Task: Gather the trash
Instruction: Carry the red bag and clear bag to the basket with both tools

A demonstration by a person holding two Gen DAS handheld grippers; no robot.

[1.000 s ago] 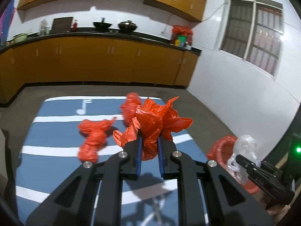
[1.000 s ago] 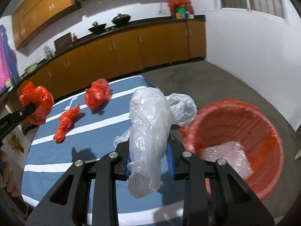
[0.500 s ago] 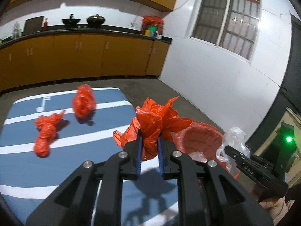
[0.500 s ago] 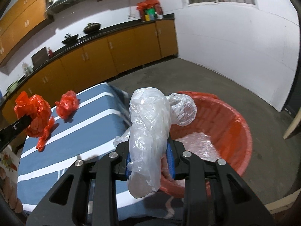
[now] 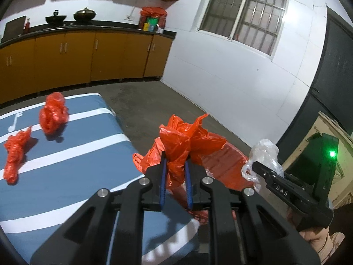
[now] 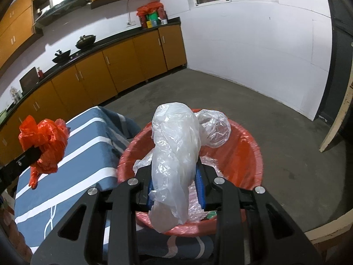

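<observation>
Carried to the bin stage, judged from both loads poised at the red basin (image 6: 253,145); release not yet made. Right gripper (image 6: 176,187) clamped on a clear plastic bag (image 6: 176,145), held directly above the basin's open mouth; left gripper (image 5: 175,176) clamped on a crumpled red plastic bag (image 5: 187,141), seen at the table edge with the basin rim just behind it (image 5: 222,165). Next move judged to call for parting of the right jaws so that the clear bag drops inside the rim; then a short carry of the red bag over the same opening; some clinging of thin film to the blue pads (image 6: 199,185) possible. Two further red bag bundles left on the table: one rounded (image 5: 53,116), one long and twisted (image 5: 15,156), well apart from the basin. Films thin, glossy, wrinkled, of no fixed shape; clear bag puffed and translucent; basin round, lined with red film, some clear plastic already at its bottom (image 6: 211,167); table cover (image 5: 77,154) a matt blue cloth with white stripes.
</observation>
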